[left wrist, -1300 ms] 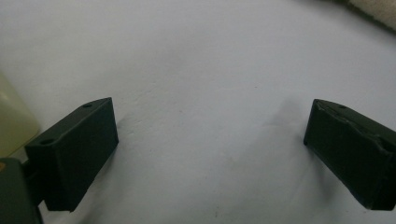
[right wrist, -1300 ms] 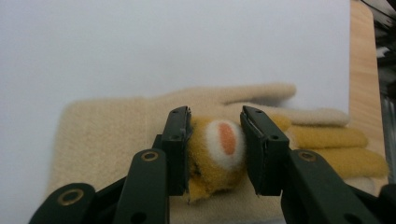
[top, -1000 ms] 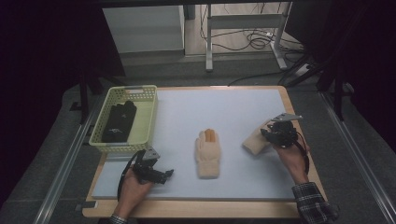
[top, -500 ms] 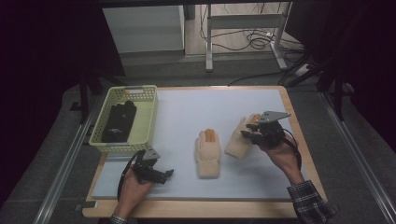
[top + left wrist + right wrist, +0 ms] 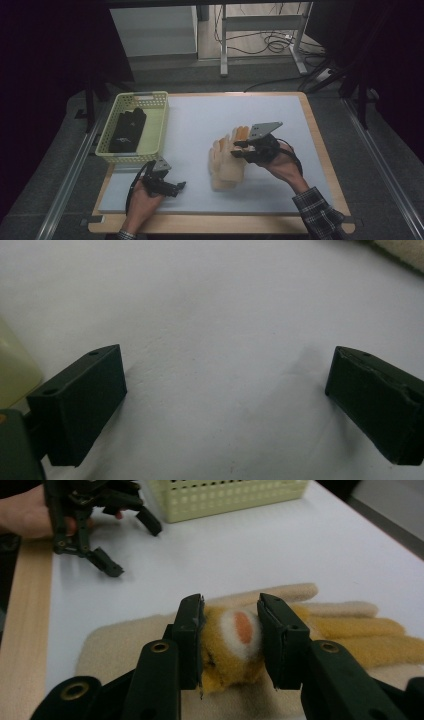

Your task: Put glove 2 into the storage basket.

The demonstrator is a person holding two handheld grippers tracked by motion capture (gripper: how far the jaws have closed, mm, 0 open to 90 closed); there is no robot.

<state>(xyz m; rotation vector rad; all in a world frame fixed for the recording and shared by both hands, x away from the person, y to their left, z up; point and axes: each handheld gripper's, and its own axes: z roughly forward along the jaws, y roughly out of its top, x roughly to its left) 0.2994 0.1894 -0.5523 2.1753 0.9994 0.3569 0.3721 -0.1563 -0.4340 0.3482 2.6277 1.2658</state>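
The right hand-held gripper (image 5: 230,640) clenches a bunched tan glove (image 5: 235,645) over its mate (image 5: 225,167) mid-counter; the basket (image 5: 150,145) lies far left, nearer the released left hand-held gripper (image 5: 172,187).

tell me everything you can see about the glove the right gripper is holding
The fuzzy tan and yellow-orange fabric glove looks soft and fleecy, with an orange patch ringed in white at the pinched spot. The right hand-held gripper is shut on it, bunching the fabric between both pads. Its yellow fingers stretch away from the pinch, lying over a second cream fleece glove that rests flat on the white table mat, near its middle.
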